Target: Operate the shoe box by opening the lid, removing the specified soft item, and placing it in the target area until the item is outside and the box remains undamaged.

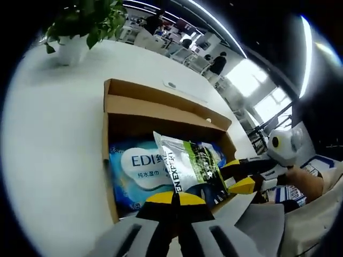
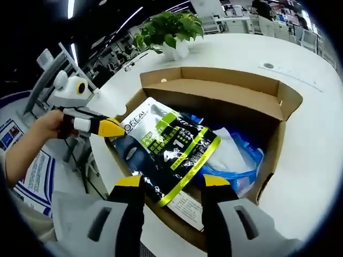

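Box: the cardboard shoe box (image 2: 268, 115) is seen standing open on the white table (image 1: 53, 134), its lid flap folded back on the far side.

Pouch: a black and green soft pouch (image 2: 171, 147) is seen lying tilted on top of the other contents, still inside the box. Its printed end is raised toward the near wall.

Under the pouch: a blue pack of wet wipes (image 1: 134, 171) is seen flat on the box floor, partly covered by the pouch.

Long axis: in the right gripper view the pouch runs slantwise from the upper left corner of the box down toward the near rim.

Right gripper (image 2: 174, 184): its jaws are spread, and the lower end of the pouch is seen between them. Whether the pads touch the pouch cannot be told.

Left gripper (image 1: 174, 198): in its own view the two yellow tips are pressed together with nothing between them, just over the near rim. In the right gripper view its tip is seen at the upper left corner of the pouch, touching or just beside it.

Nearer hand: the right is judged better placed, since the pouch end already lies within its open jaws.

Next move: a closing on that end and a lift clear of the box wall is judged to be needed.

Other things: a potted plant (image 2: 171, 29) is seen well apart from the box.
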`<state>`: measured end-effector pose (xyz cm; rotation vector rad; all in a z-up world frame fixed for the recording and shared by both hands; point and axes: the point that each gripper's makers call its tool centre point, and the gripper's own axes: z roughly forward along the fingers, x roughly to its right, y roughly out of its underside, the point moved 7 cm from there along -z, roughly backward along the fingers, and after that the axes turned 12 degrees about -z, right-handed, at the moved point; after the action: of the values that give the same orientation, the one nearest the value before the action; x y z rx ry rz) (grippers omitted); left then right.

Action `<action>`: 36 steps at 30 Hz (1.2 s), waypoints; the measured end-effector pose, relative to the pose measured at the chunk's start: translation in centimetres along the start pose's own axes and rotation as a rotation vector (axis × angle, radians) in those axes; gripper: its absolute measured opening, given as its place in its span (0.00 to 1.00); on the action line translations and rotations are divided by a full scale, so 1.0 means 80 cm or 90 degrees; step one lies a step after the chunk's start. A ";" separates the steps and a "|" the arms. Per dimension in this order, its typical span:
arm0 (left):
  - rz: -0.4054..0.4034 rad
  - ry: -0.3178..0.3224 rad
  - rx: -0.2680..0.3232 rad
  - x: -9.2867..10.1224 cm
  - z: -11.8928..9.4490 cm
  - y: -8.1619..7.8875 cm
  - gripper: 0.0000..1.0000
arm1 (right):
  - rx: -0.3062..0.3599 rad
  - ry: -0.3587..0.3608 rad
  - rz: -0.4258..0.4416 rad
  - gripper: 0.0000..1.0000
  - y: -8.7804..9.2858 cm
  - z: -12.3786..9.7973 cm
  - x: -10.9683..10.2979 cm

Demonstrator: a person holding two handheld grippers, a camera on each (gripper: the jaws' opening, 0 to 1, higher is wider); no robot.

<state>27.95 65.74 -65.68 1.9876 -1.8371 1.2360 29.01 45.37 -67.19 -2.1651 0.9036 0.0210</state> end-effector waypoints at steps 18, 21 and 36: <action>0.031 -0.012 -0.011 -0.008 0.002 0.000 0.00 | -0.026 0.013 0.039 0.23 0.003 0.016 0.004; 0.033 -0.011 -0.009 -0.007 0.001 0.000 0.00 | -0.013 0.025 0.037 0.15 0.002 0.013 0.007; 0.045 -0.005 0.007 0.018 -0.003 0.001 0.00 | 0.041 0.045 0.027 0.03 -0.012 -0.010 0.010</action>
<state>27.67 64.75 -64.60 1.9522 -1.9232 1.2616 30.00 44.75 -66.22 -2.0974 0.9781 -0.0635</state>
